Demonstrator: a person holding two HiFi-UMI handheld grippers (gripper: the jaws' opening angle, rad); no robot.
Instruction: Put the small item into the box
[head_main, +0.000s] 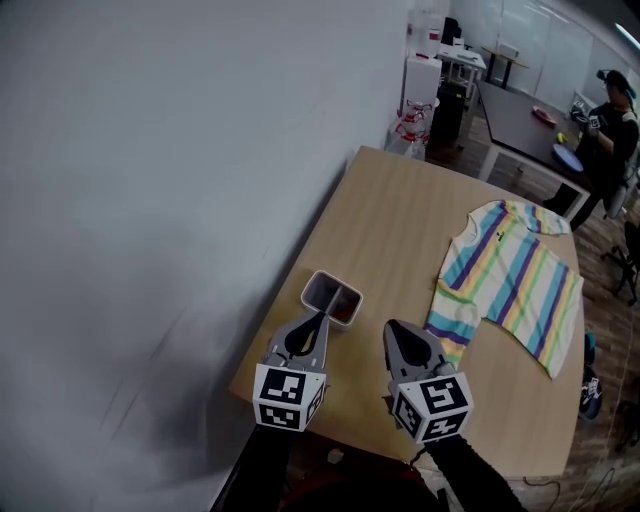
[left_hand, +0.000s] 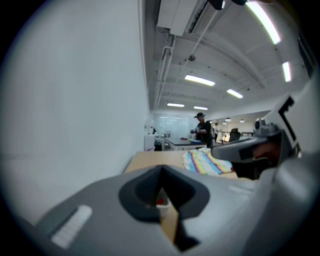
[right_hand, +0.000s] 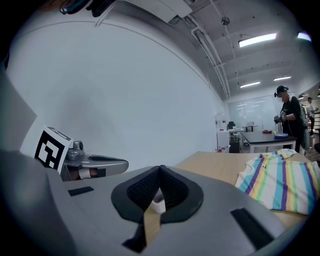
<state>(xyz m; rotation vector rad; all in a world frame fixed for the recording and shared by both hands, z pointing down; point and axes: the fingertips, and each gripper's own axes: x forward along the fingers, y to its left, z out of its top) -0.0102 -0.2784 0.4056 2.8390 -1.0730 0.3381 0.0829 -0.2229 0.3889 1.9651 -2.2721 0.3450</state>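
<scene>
A small white open-topped box (head_main: 328, 292) stands on the wooden table (head_main: 400, 230) near its left edge, with a small red item (head_main: 344, 314) inside it. My left gripper (head_main: 321, 317) is shut, empty, its tip just at the box's near side. In the left gripper view the box (left_hand: 163, 210) and red item (left_hand: 160, 201) show through the gap under the closed jaws (left_hand: 161, 169). My right gripper (head_main: 391, 327) is shut and empty, a little to the right of the box. The right gripper view shows the box (right_hand: 158, 205) beyond its closed tips (right_hand: 160, 168).
A striped T-shirt (head_main: 510, 275) lies spread on the table's right half. A grey wall (head_main: 150, 200) runs close along the table's left edge. A person (head_main: 610, 130) stands at a dark table (head_main: 520, 115) far back right. A white cabinet (head_main: 422, 80) stands behind the table.
</scene>
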